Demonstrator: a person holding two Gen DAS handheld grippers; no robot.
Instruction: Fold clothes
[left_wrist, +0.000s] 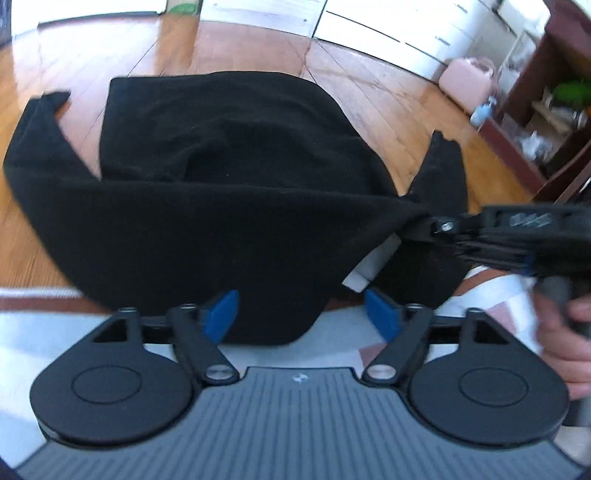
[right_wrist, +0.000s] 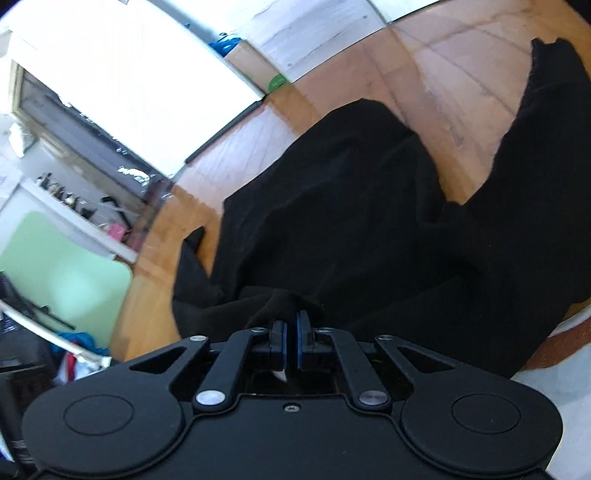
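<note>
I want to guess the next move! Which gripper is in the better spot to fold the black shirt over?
Probably the right gripper. It is shut on an edge of the black shirt and lifting it off the wooden floor, ready to carry it across. The left gripper is open and holds nothing.

A wooden floor (left_wrist: 229, 48) stretches to white cabinets (left_wrist: 388, 26) at the far wall. A pink case (left_wrist: 467, 79) stands far right beside a dark wooden shelf (left_wrist: 535, 107); a pale green panel (right_wrist: 62, 273) sits at left.
</note>
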